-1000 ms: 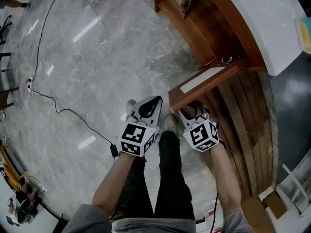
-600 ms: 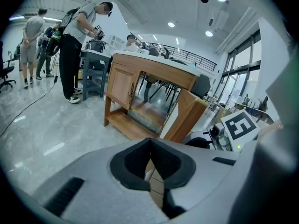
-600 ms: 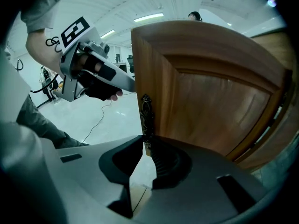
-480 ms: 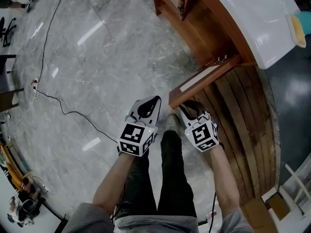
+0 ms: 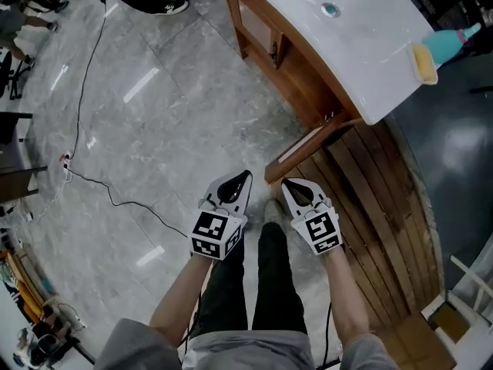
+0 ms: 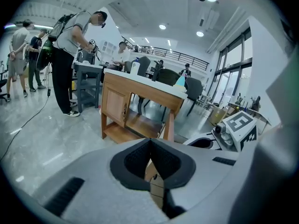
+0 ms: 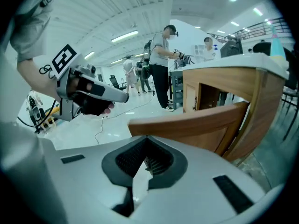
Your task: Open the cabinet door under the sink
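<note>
The wooden sink cabinet (image 5: 308, 75) carries a white top with a basin (image 5: 339, 21). Its right-hand door (image 5: 296, 149) stands swung out over the floor, its free edge near my grippers. That door fills the middle of the right gripper view (image 7: 196, 122). A second door (image 5: 254, 23) further left is shut. My left gripper (image 5: 243, 179) hangs just left of the open door's edge, jaws together and holding nothing. Just below that edge my right gripper (image 5: 287, 184) is also shut and empty, apart from the wood. Both show closed tips in the left gripper view (image 6: 150, 141) and the right gripper view (image 7: 146, 139).
A black cable (image 5: 115, 199) snakes over the grey marble floor at left. Wooden slats (image 5: 381, 206) cover the floor right of the cabinet. A yellow sponge (image 5: 422, 57) and teal bottle (image 5: 451, 41) sit on the countertop. People stand by a table (image 6: 70, 55) beyond.
Both grippers have drawn back from the open door's edge toward my legs. The view has lifted, bringing the basin and countertop into sight. The door stays open.
</note>
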`<state>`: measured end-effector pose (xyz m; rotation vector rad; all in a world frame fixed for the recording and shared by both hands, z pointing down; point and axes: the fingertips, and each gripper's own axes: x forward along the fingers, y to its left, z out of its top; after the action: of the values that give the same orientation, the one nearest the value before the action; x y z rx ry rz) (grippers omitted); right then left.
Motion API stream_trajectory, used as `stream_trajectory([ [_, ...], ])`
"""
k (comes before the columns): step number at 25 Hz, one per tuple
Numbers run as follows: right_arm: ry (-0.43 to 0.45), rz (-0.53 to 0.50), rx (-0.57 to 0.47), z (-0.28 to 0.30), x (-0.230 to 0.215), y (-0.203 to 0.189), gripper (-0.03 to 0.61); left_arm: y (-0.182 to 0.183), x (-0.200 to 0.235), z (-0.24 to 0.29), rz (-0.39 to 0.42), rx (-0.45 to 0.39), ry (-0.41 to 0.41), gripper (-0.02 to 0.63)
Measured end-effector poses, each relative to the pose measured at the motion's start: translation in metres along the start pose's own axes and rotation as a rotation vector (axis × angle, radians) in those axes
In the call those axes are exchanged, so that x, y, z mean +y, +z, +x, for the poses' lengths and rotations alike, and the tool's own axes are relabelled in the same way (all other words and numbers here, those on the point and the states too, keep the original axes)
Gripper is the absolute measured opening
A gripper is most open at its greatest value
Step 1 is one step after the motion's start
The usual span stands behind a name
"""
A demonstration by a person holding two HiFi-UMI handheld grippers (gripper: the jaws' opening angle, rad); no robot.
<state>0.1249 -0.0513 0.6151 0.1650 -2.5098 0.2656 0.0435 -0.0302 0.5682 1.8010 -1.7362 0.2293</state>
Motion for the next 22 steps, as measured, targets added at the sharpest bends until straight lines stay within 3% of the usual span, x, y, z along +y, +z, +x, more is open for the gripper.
stream_trajectory([
  [7, -0.082, 0.065, -0.127, -0.041, -0.010, 0.084, 0.009, 0.071, -0.024, -0.030, 0.041, -0.045, -0.041, 0.009],
  [15, -0.164, 0.073, -0.283, -0.094, -0.014, 0.180, 0.009, 0.161, -0.048, -0.079, 0.114, -0.165, -0.060, 0.009],
  [22, -0.188, 0.090, -0.389, -0.141, 0.003, 0.240, 0.009, 0.213, -0.071, -0.121, 0.155, -0.239, -0.071, 0.008],
])
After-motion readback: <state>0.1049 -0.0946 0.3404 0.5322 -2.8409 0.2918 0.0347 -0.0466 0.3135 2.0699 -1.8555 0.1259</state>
